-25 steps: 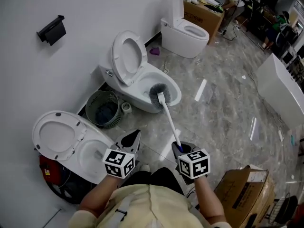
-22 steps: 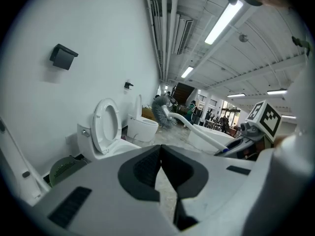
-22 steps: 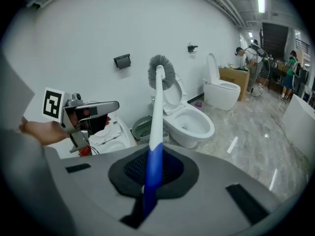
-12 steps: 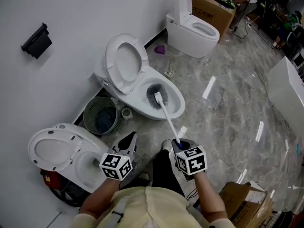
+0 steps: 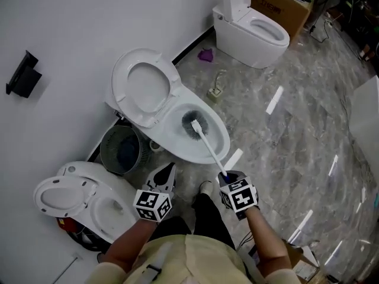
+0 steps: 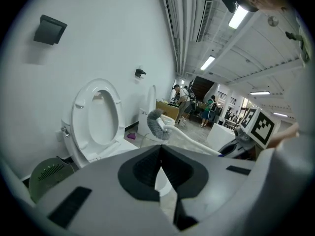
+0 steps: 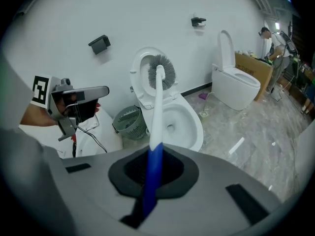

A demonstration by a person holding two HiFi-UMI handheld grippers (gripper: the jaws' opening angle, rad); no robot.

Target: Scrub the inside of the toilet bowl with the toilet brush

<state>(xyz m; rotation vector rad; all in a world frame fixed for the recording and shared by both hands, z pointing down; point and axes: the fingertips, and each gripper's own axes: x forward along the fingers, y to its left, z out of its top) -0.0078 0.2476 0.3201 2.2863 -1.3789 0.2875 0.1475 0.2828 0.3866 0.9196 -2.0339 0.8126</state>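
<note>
A white toilet (image 5: 207,148) with its lid and seat raised (image 5: 141,86) stands against the wall. My right gripper (image 5: 228,179) is shut on the blue end of a toilet brush handle (image 7: 151,166). The white shaft runs up to the grey bristle head (image 5: 192,123), which hangs over the bowl (image 7: 179,122). In the right gripper view the bristle head (image 7: 162,70) shows in front of the raised seat. My left gripper (image 5: 164,175) is shut and holds nothing, near the floor left of the bowl's front. The toilet's raised seat (image 6: 98,114) and the brush head (image 6: 156,123) show in the left gripper view.
A green waste basket (image 5: 121,151) sits left of the toilet. A second toilet with its lid up (image 5: 62,195) is at lower left, a third toilet (image 5: 254,25) at the back. A cardboard box (image 5: 278,5) stands behind it. A black wall holder (image 5: 21,74) hangs at the left.
The view has swung left and closer over the toilet. The brush head has moved from the bowl's front rim further in over the bowl. Both grippers keep their states.
</note>
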